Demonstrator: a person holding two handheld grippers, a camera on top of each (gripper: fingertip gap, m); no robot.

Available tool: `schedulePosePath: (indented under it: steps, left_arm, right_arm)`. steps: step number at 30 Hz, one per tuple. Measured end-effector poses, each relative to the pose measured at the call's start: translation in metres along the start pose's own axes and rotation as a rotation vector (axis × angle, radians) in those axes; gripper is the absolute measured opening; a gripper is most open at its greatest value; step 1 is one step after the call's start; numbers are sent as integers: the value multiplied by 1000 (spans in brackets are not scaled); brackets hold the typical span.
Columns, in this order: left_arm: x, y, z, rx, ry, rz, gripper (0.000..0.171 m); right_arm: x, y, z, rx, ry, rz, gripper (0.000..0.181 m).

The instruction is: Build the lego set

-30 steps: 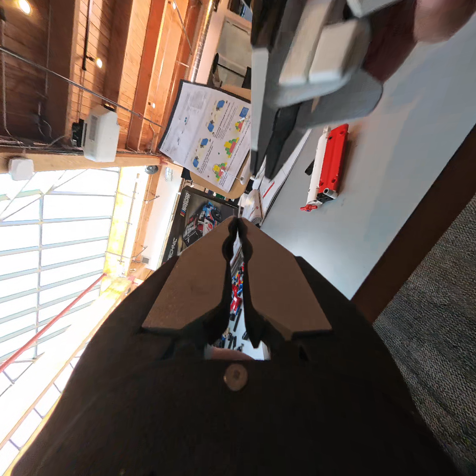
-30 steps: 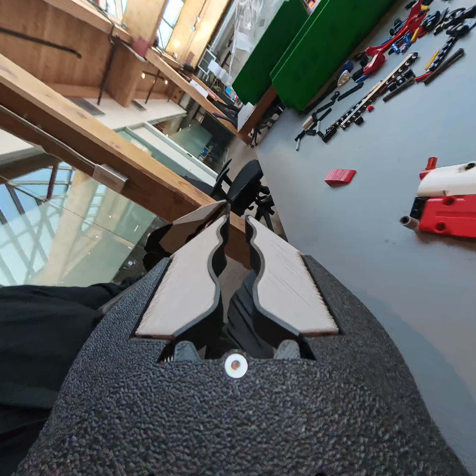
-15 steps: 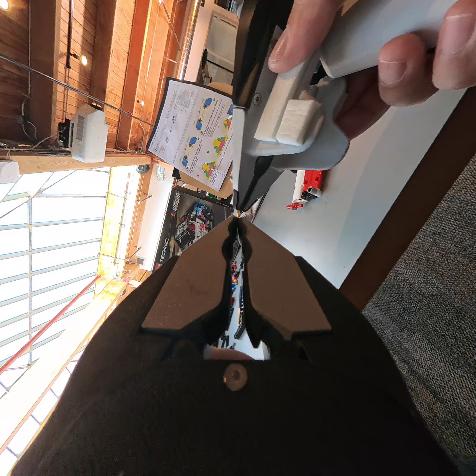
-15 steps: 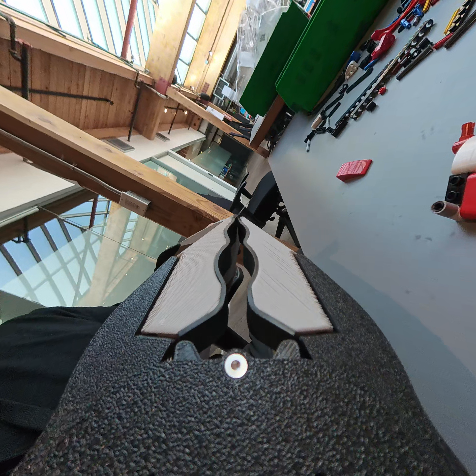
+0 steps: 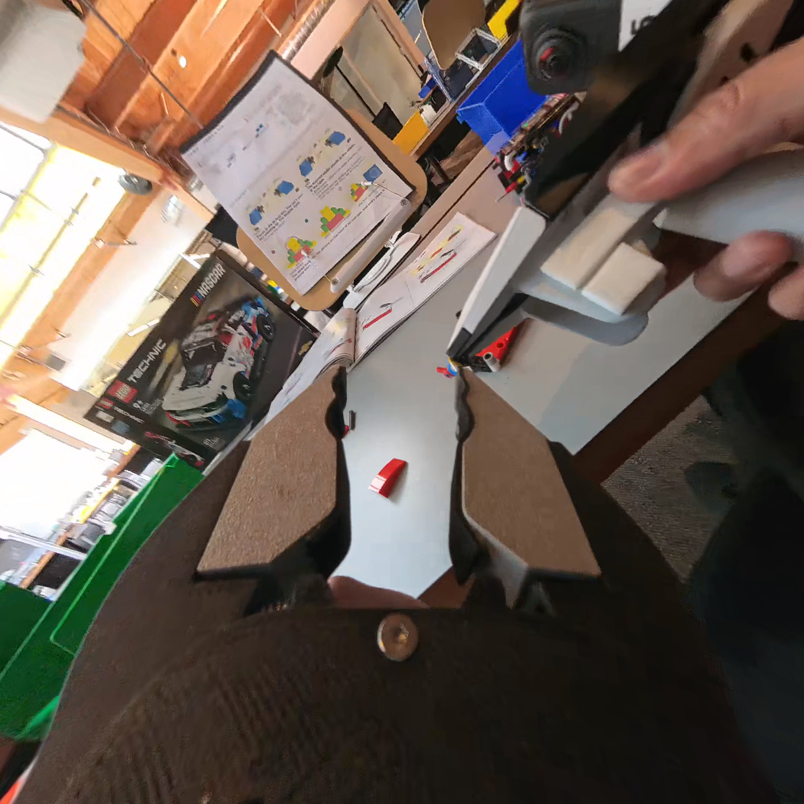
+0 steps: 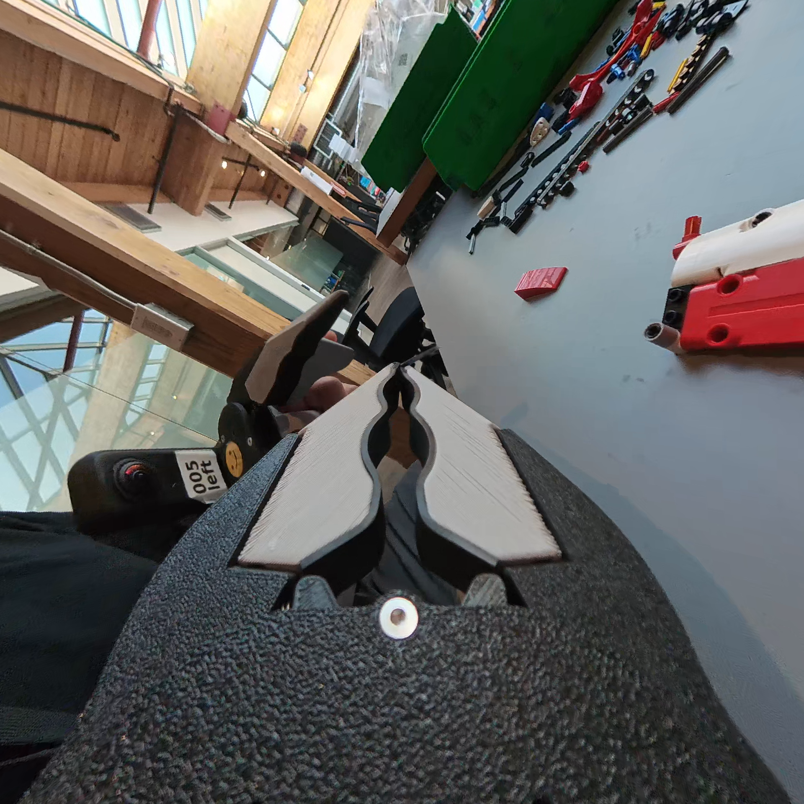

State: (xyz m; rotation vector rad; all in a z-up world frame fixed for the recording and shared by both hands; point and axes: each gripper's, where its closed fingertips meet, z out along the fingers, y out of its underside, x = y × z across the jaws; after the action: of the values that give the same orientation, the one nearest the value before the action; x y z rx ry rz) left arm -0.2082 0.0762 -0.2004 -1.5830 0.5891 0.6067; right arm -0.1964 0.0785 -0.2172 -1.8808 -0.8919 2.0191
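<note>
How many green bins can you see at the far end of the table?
2. In the right wrist view, two green bins stand side by side at the table's far edge: the left one and the right one, behind the loose pieces. More may be hidden beyond the frame.

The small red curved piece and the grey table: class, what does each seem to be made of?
Small red curved piece: likely hard plastic, glossy, with a bright highlight along its smooth curve. Grey table: probably laminate, matte with faint smudges, edged in brown wood.
</note>
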Motion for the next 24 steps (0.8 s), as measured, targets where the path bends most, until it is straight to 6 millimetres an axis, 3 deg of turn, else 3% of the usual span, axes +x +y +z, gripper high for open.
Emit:
schedulePosePath:
  steps: [3,7,10,13,18,24]
  left_arm:
    - [4,-3,-3,29,31,-5,63]
    - [8,3,-1,-3,-8,129,73]
    - [-2,16,3,-57,26,-20,78]
    - [-18,43,8,-150,91,-237,82]
    - [-37,85,9,-245,150,-386,74]
    - [-41,100,21,-282,313,-576,64]
  right_arm:
    - [4,-10,-5,64,22,5,0]
    - [0,-29,-20,122,-12,32,0]
    - [-7,-29,-29,97,-28,6,0]
    - [-13,-24,-44,68,-47,-42,0]
    - [-12,-13,-74,7,-43,-155,0]
    - [-7,-12,-88,-39,-9,-290,0]
